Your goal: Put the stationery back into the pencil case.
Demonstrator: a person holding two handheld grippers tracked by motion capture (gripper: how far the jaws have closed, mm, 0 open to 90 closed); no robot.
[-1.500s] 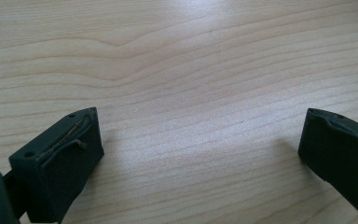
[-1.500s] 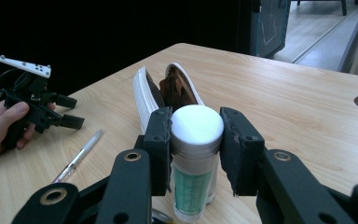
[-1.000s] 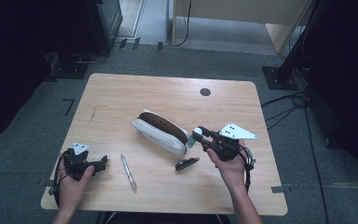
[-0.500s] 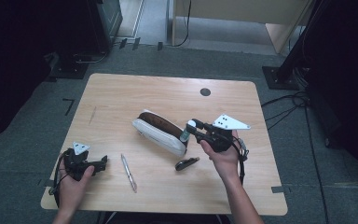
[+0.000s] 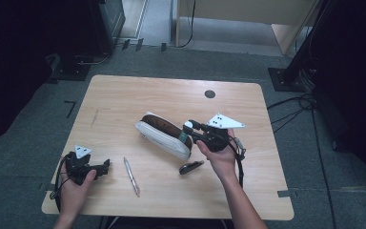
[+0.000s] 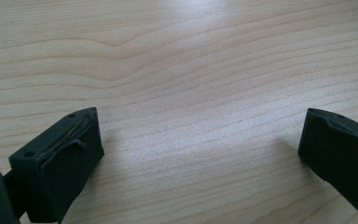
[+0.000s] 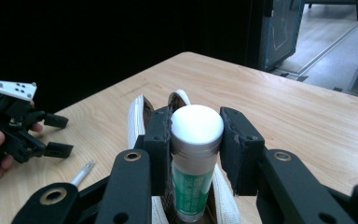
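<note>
One tube [image 7: 196, 154], one case [image 5: 164, 134], one pen [image 5: 132, 176].

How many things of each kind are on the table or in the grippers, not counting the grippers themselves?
Pencil case: 1
Glue stick: 1
Pen: 1
Dark small item, kind unclear: 1
Total: 4

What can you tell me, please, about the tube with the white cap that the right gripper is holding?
The tube is a small upright cylinder that looks like plastic, with a rounded white cap, a grey collar beneath it and a green printed label. The right gripper clamps it just under the cap, one of its black fingers pressing on each side. Its lower end dips into the open white pencil case on the wooden table; its bottom is hidden.
</note>
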